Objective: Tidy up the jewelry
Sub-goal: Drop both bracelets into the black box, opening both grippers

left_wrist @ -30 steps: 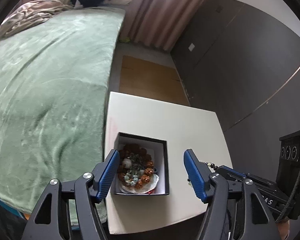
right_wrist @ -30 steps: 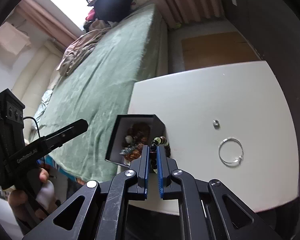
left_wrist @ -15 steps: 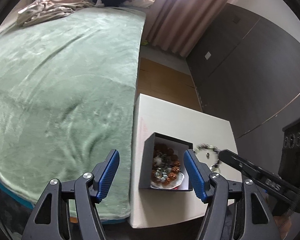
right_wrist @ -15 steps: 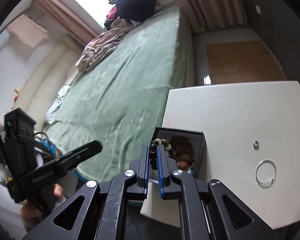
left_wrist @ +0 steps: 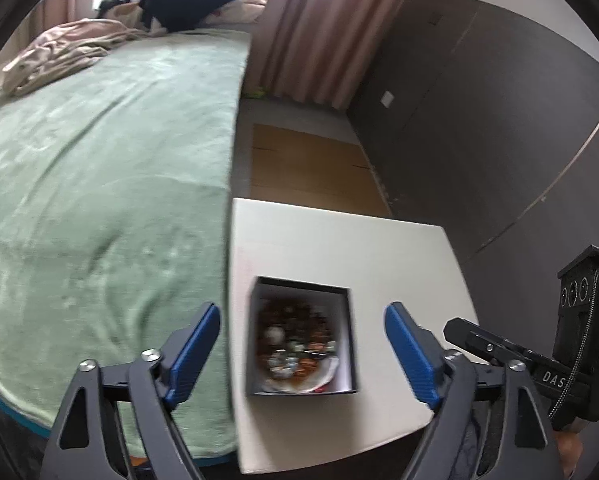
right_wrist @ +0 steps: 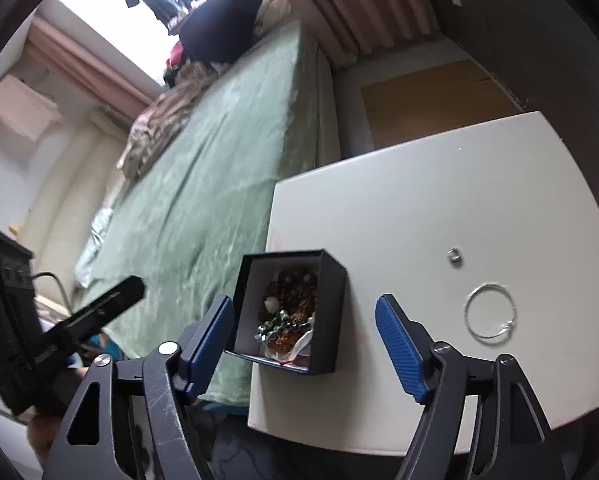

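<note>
A black jewelry box [left_wrist: 303,336] [right_wrist: 289,312] with a white lining sits at the white table's left edge and holds a pile of beaded bracelets [right_wrist: 287,314]. My left gripper [left_wrist: 305,354] is open and empty above the box. My right gripper [right_wrist: 305,338] is open and empty, with the box between its fingers in its view. A thin silver bangle [right_wrist: 489,316] and a small silver ring [right_wrist: 454,255] lie on the table to the right of the box.
The white table [right_wrist: 439,200] stands beside a bed with a green blanket [left_wrist: 99,168]. A dark wardrobe wall [left_wrist: 479,120] runs along the right. Wood floor [left_wrist: 311,168] lies beyond the table. The right gripper's body shows in the left wrist view [left_wrist: 499,350].
My right gripper has opened and let go of the beaded bracelet, which now lies in the box. Both grippers have shifted over the box.
</note>
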{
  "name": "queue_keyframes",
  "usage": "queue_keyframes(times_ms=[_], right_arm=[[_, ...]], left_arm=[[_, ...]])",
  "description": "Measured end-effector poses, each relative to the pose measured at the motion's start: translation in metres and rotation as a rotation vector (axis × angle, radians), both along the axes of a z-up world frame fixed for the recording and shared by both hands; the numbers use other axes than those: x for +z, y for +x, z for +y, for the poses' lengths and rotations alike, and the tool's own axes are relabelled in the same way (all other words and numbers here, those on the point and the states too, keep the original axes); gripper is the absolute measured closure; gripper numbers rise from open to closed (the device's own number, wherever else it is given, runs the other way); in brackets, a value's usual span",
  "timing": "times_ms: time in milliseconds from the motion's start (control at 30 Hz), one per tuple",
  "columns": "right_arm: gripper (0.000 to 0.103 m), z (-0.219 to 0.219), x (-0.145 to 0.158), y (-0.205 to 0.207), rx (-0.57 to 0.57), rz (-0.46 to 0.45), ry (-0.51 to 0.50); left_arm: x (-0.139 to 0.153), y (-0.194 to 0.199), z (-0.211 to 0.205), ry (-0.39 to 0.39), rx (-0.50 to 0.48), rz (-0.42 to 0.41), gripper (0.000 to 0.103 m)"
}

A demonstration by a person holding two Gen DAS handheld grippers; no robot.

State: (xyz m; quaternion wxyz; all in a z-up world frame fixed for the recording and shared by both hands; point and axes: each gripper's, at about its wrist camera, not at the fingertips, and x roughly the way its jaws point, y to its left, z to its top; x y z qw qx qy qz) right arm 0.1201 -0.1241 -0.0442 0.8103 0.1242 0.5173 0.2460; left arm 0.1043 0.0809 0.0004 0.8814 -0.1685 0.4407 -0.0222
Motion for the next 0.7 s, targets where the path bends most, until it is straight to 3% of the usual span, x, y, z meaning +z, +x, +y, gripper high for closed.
queue_keyframes(times_ms=[133,533,700], right_arm=[[0.008,-0.030,0.008,-0.001,-0.049,-0.021,0.000],[0.004,-0.118,0.018,0.002,-0.183,-0.071,-0.014],[0.004,-0.152,0.020,0.000,-0.227,-0.091,-0.027]], left_arm=[[0.001,0.010,-0.023,0.003,-0.040,-0.004,0.010],[-0.001,0.048,-0.109,0.048,-0.212,0.020,0.008],[-0.006,0.066,-0.135,0.055,-0.233,0.040,0.008]])
